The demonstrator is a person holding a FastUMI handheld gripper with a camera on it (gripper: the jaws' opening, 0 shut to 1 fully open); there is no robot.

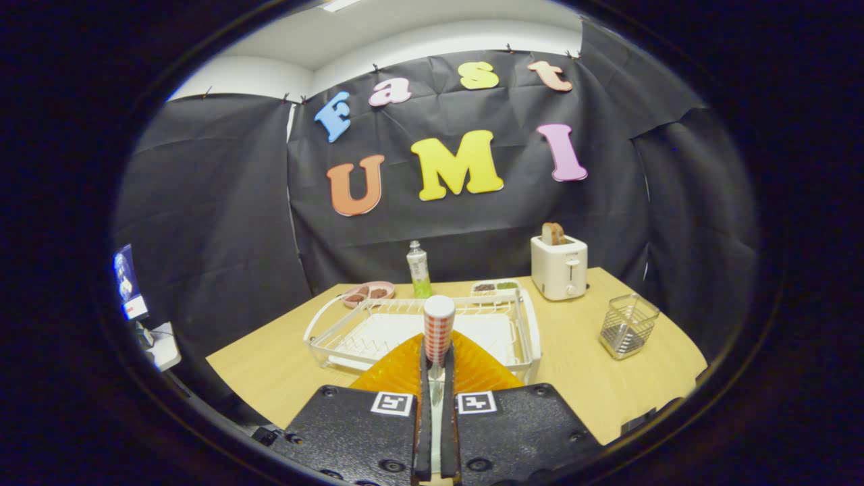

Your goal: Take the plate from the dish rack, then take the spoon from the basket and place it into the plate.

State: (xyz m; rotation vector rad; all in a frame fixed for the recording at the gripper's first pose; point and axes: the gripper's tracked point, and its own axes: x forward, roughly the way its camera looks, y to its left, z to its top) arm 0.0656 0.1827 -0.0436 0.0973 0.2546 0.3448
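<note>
From my seat the gripper sits low over the near edge of the light wooden table, its two black fingers drawn close together and clamped on the metal stem of a spoon with a red-and-white checked handle. The handle stands upright, rising past the fingertips. Directly beneath and just ahead of the fingers lies a translucent orange ribbed plate, flat on the table and touching the front of the white wire dish rack. I note no dishes in the rack. Off to the right, well apart from the rack, stands a small square metal mesh basket. Behind the rack: a pink dish with food, a clear bottle with a green label, a small compartment tray, and a white toaster with a slice of bread in its slot.
</note>
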